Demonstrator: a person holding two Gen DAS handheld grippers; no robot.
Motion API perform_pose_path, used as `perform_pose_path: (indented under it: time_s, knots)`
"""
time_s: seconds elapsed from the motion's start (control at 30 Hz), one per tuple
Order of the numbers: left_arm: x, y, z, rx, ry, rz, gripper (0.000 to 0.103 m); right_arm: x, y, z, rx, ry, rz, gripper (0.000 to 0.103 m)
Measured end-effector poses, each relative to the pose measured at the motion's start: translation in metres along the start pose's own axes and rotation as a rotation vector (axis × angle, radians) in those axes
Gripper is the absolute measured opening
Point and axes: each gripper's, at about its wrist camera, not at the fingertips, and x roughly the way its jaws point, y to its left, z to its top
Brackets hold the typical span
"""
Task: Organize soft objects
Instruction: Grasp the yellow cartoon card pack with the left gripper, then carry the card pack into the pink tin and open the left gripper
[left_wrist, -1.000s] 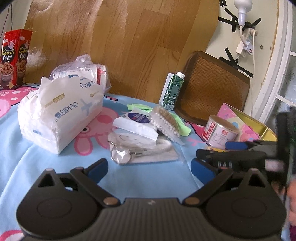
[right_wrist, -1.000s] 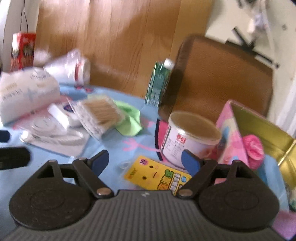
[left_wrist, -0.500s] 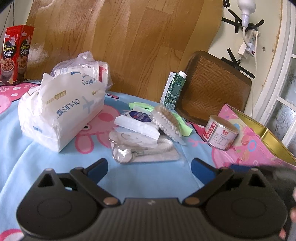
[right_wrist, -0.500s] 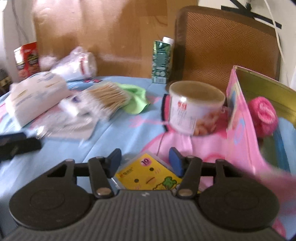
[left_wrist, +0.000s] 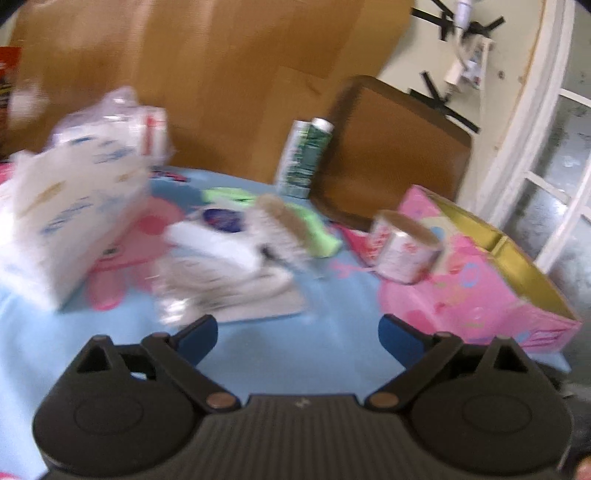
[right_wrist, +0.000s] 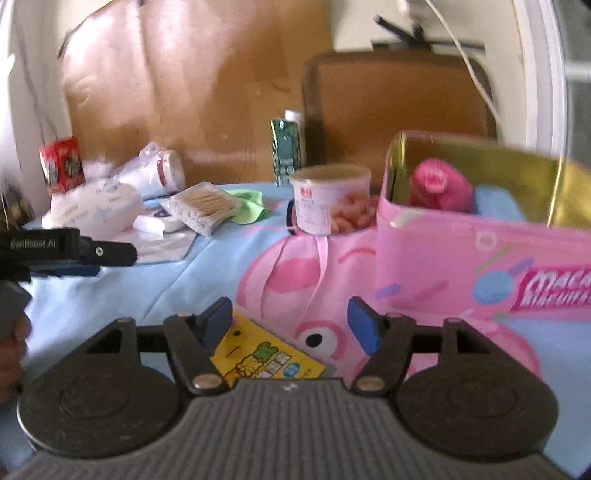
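Since a second ago: right gripper (right_wrist: 290, 325) swung toward the pink-and-gold open tin box (right_wrist: 461, 258); jaws opening, pads clear of the flat yellow cartoon-print packet (right_wrist: 266, 356) just beneath, lying diagonally. Left gripper (left_wrist: 297, 332) closing, empty. Beyond: green cloth (right_wrist: 249, 205) well away. Left view blurred; packet partly hidden.
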Motion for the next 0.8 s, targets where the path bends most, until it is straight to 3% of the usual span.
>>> perform_pose_path:
  time_s: [0.17,0.3,0.47,0.5,0.6,0.67,0.8]
  knots:
    - [0.023,-0.04,0.009,0.054,0.102,-0.104,0.074,0.008,0.002,0.002,-0.01,0.028,0.014,0.076]
    - [0.018,-0.057,-0.005,0.13,0.144,-0.168,0.074,-0.01,0.003,-0.007,-0.094,0.026,0.047,0.089]
    - [0.016,-0.072,-0.028,0.204,0.229,-0.233,0.078,-0.036,-0.012,-0.029,-0.057,0.039,0.083,0.09]
    - [0.016,-0.079,-0.033,0.243,0.21,-0.216,0.078,-0.04,-0.011,-0.033,-0.062,0.027,0.078,0.088]
    - [0.018,-0.098,-0.044,0.331,0.192,-0.179,0.077,-0.04,0.007,-0.039,-0.148,0.01,0.036,0.057]
    - [0.018,-0.102,-0.044,0.335,0.189,-0.154,0.077,-0.038,0.02,-0.041,-0.196,-0.005,0.008,0.054]
    - [0.007,-0.106,-0.026,0.283,0.152,-0.198,0.071,-0.042,0.019,-0.041,-0.204,-0.052,-0.022,0.051]
